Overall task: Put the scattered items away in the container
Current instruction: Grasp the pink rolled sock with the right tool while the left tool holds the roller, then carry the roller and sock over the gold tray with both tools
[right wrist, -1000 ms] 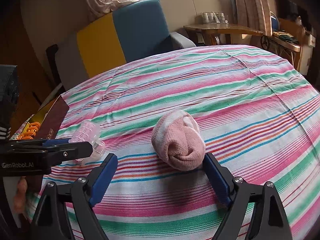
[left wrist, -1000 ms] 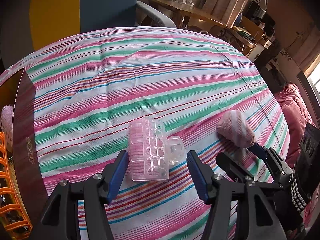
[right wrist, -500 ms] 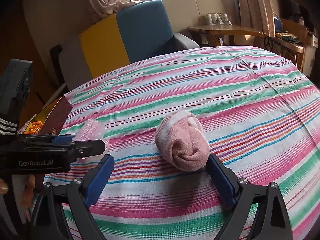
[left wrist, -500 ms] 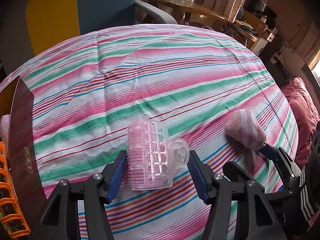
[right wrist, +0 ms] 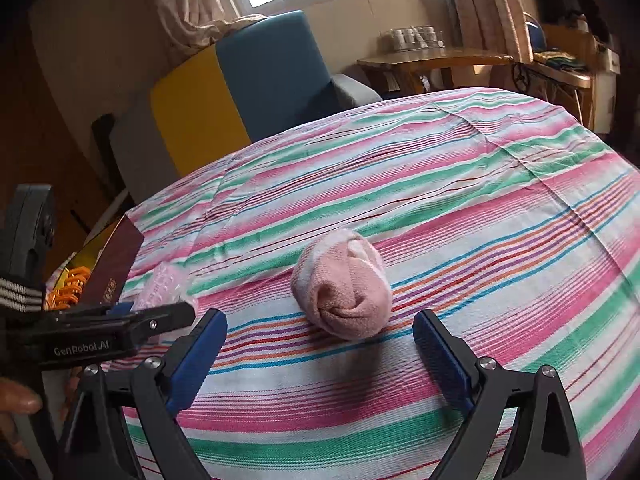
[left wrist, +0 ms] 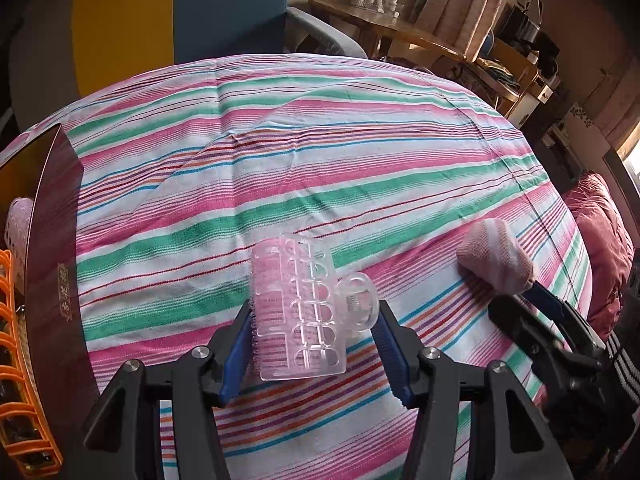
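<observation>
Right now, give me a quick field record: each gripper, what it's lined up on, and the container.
left gripper: jaws have just been closing around the clear hair clip, pads at its sides, firm grip not confirmed
right gripper: open wide, the rolled pink sock ahead between its fingers, untouched
surface: striped cloth
container: dark box at the left edge, orange items beside it
</observation>
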The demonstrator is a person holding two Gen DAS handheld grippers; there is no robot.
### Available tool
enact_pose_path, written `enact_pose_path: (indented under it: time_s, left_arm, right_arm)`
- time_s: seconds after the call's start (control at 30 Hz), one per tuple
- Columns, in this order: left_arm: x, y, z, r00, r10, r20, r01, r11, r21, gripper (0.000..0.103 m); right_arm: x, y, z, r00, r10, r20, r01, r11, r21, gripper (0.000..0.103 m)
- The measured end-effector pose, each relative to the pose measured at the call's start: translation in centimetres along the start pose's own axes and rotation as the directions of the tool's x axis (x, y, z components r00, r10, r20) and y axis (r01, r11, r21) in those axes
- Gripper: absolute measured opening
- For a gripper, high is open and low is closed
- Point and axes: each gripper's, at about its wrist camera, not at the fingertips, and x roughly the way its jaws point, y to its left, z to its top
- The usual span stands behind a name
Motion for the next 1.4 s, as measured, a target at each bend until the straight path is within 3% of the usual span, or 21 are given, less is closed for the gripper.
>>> enact_pose_path:
  time_s: [0.13,0.3,0.47,0.97,1.2,1.4]
  left_arm:
    - [-0.7,-0.2,-1.5,1.000,-0.002,0.000,0.002,1.000,0.011,0.058]
    - [-1.1,-0.4,-2.5,1.000,0.002,0.001,-0.002,1.000,0.027,0.058]
    - [-1.6,-0.4,-3.4,1.000,0.002,0.006,-0.002,0.999,0.037,0.058]
    - [-3.5,0.4,-6.0,0.999,-0.043,0.017,0.043,0.999,0.018,0.060]
    - [-3.5,0.2,-5.9,0.999,-0.037,0.023,0.037,0.999,0.024,0.060]
    - [-5.2,0.3,-6.6,0.997,-0.039,0.060,0.036,0.999,0.039,0.059]
  right_arm:
    - [0.4,-0.4,1.0,1.000,-0.006,-0.014,0.006,1.000,0.017,0.094]
    - [2.0,0.0,2.4,0.999,-0.023,-0.048,0.023,1.000,0.005,0.083]
    - [2.7,0.7,2.4,0.995,-0.070,-0.077,0.067,0.996,-0.051,0.051]
    - [-0.8,4.8,-3.1,0.994,-0.068,-0.089,0.052,0.984,-0.172,0.050]
    - [-0.9,5.2,-3.4,0.991,-0.095,-0.096,0.073,0.976,-0.204,0.050]
    - [-1.9,5.6,-3.4,0.992,-0.064,-0.109,0.044,0.983,-0.178,0.050]
